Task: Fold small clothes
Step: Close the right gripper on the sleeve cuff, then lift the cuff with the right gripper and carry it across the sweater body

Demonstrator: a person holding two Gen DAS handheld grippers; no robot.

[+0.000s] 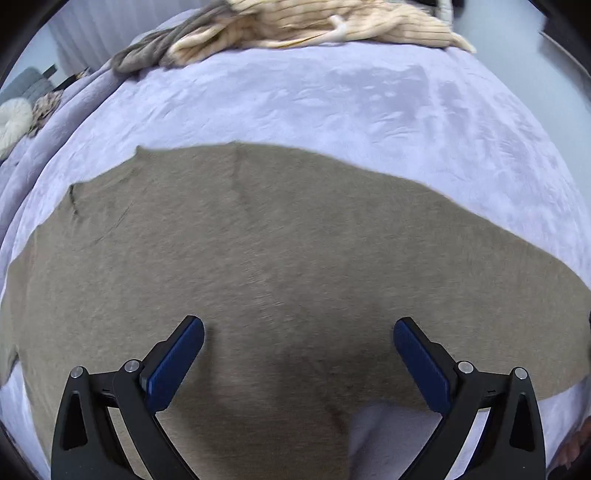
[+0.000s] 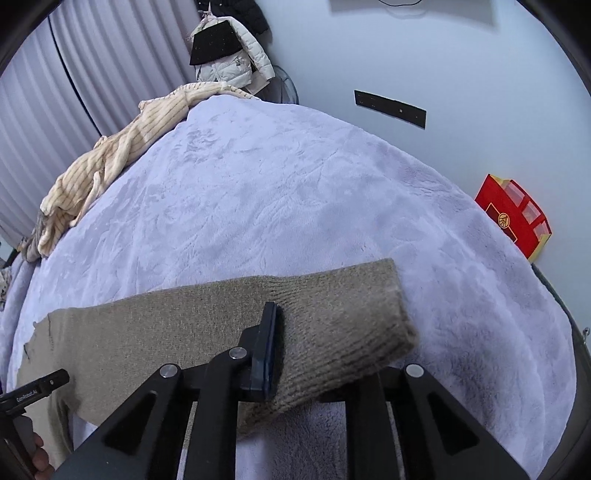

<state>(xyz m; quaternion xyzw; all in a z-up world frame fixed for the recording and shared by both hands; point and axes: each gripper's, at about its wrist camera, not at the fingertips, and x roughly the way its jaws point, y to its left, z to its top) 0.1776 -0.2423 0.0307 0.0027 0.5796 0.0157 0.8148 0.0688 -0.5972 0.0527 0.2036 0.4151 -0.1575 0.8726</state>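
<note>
A lavender blanket (image 2: 295, 192) spreads under both grippers. On it lies the taupe knit garment (image 1: 258, 240), flat beneath the left gripper (image 1: 298, 334), whose jaws stand wide apart above the cloth. The right gripper (image 2: 291, 350) is clamped on the garment's ribbed sleeve end (image 2: 351, 325), lifting it. Beyond both jaws, a cream striped garment (image 2: 122, 147) lies at the far edge.

A bedroom in a home. A bed under a plush lavender blanket (image 2: 295, 206) fills both views. Pleated curtains (image 2: 110, 62) hang at 10 o'clock in the right wrist view; jackets on a hanger (image 2: 229, 51) at 12 o'clock, against a plain wall. Loose striped cream clothing (image 1: 332, 26) lies at the bed's far edge. A round cushion (image 1: 13, 123) sits at 9 o'clock, left wrist view.
</note>
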